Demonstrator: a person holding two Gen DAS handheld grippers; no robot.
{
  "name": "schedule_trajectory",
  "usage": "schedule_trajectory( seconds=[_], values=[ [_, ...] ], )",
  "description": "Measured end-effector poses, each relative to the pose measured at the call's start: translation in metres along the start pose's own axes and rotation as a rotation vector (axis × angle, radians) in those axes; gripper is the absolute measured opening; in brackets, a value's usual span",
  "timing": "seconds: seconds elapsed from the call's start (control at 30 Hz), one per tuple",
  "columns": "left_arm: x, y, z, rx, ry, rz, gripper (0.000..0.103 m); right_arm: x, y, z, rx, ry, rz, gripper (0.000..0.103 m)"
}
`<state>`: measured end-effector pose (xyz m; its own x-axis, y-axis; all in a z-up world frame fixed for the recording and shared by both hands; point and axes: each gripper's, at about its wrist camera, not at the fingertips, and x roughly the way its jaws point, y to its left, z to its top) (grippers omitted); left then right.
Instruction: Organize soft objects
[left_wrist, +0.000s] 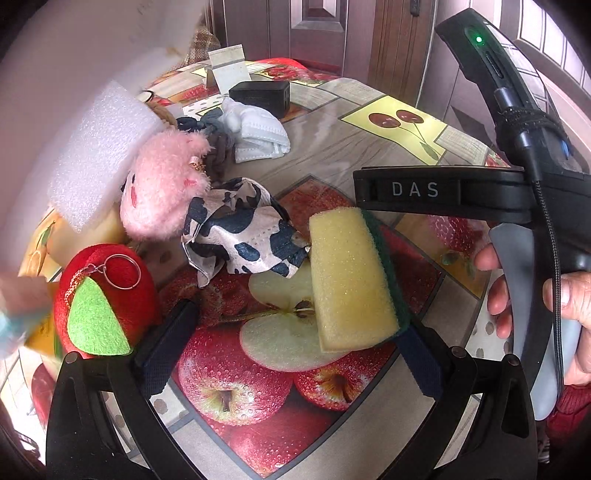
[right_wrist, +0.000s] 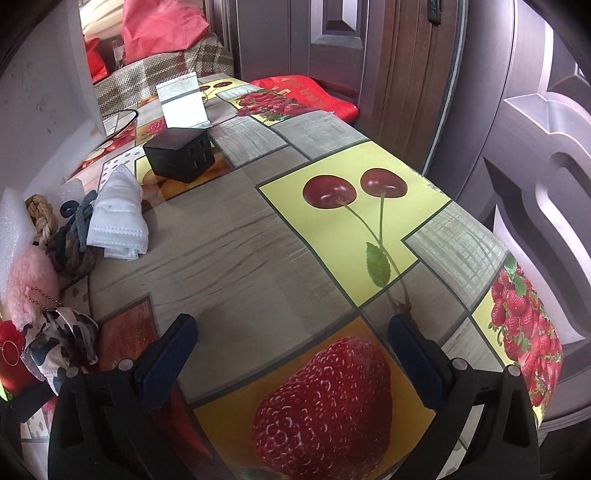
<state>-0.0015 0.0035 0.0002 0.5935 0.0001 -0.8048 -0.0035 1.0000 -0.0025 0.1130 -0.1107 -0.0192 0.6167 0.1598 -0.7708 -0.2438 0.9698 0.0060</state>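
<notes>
Two claws, both mine, both spread wide with nothing between the pads. My left claw (left_wrist: 291, 350) hangs low over the worktop (left_wrist: 332, 155), above the printed apple half. A yellow sponge with green scrub backing (left_wrist: 351, 280) sits near its right finger, tilted up on edge; whether it touches the pad I cannot tell. My right claw (right_wrist: 291, 358) hovers over a bare stretch of worktop by the printed strawberry, empty. In the left view its black body marked DAS crosses the right side, with my hand (left_wrist: 569, 314) on its grey trigger.

Soft things are bunched along the left side of the worktop: a red plush with a green patch and key ring (left_wrist: 99, 302) nearest, then a cow-print cloth (left_wrist: 240, 236), a pink fluffy toy (left_wrist: 166, 192) touching that cloth, a white foam sheet (left_wrist: 96, 155) leaning behind the toy, dark knotted rope (left_wrist: 218, 147), and a folded white face mask (left_wrist: 258, 136) farthest. A black adapter cube (right_wrist: 181, 155) and a white card (right_wrist: 183, 103) stand beyond the pile, at the far end.
</notes>
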Motion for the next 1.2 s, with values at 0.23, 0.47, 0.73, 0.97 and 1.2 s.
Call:
schedule_trajectory(
  seconds=[0.23, 0.47, 0.73, 0.97, 1.2],
  values=[
    [0.0002, -0.0009, 0.0002, 0.0, 0.0, 0.0, 0.102, 0.0013, 0.0016, 0.002, -0.001, 0.0, 0.0, 0.103],
    [0.0007, -0.0031, 0.0007, 0.0, 0.0, 0.0, 0.102, 0.0007, 0.0009, 0.001, 0.0, -0.001, 0.002, 0.103],
    [0.0007, -0.0024, 0.0008, 0.0, 0.0, 0.0, 0.102, 0.0007, 0.001, 0.0014, 0.0, -0.001, 0.002, 0.103],
    [-0.0001, -0.0013, 0.0007, 0.001, 0.0, -0.001, 0.102, 0.0007, 0.0009, 0.0013, 0.0, -0.001, 0.002, 0.103],
    [0.0002, -0.0026, 0.0016, 0.001, 0.0, -0.001, 0.102, 0.0007, 0.001, 0.0013, -0.001, -0.001, 0.002, 0.103]
  ],
)
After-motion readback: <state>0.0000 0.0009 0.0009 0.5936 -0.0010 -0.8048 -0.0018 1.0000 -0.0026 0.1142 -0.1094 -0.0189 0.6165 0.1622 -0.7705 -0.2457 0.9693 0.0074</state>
